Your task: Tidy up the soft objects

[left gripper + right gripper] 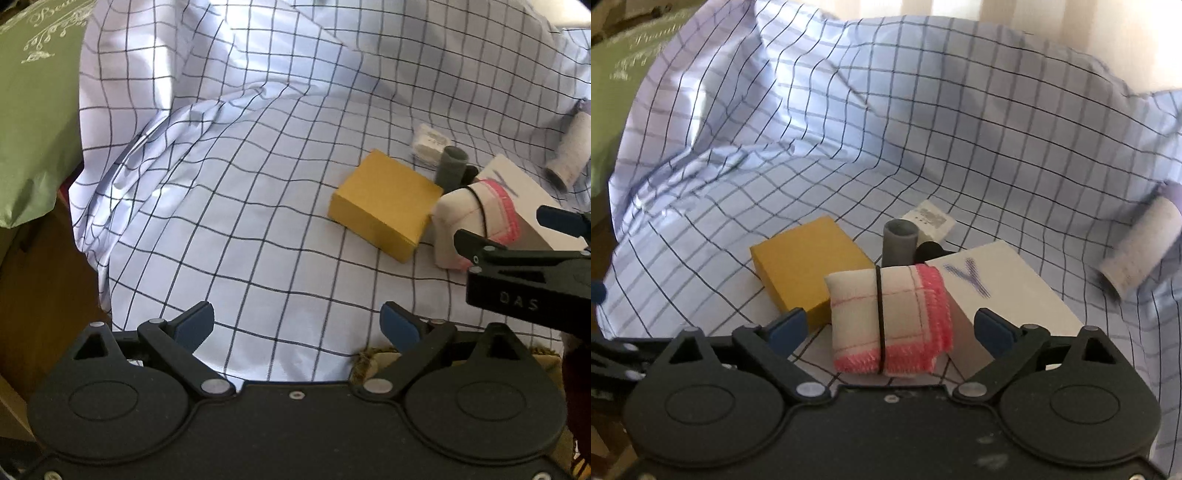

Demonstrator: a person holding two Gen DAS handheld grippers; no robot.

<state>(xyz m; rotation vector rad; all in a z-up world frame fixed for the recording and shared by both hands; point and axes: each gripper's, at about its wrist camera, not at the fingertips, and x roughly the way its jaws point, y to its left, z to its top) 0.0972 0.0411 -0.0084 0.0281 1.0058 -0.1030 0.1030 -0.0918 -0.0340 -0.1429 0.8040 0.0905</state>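
A folded cream cloth with a pink fringe and a black band (890, 321) lies between the wide-open fingers of my right gripper (890, 328), untouched by the blue pads. It also shows in the left wrist view (476, 225), with the right gripper (517, 229) around it. A yellow block (805, 266) (384, 203) sits to its left, a white box marked Y (1001, 295) (517, 188) to its right. My left gripper (297, 325) is open and empty over the checked sheet (258, 184).
A grey tube (899, 245), a small white packet (931, 219) and a pale rolled cloth (1137, 251) lie farther back on the sheet. A green bag (33, 110) stands at the left. A wooden floor (44, 295) shows beyond the sheet's left edge.
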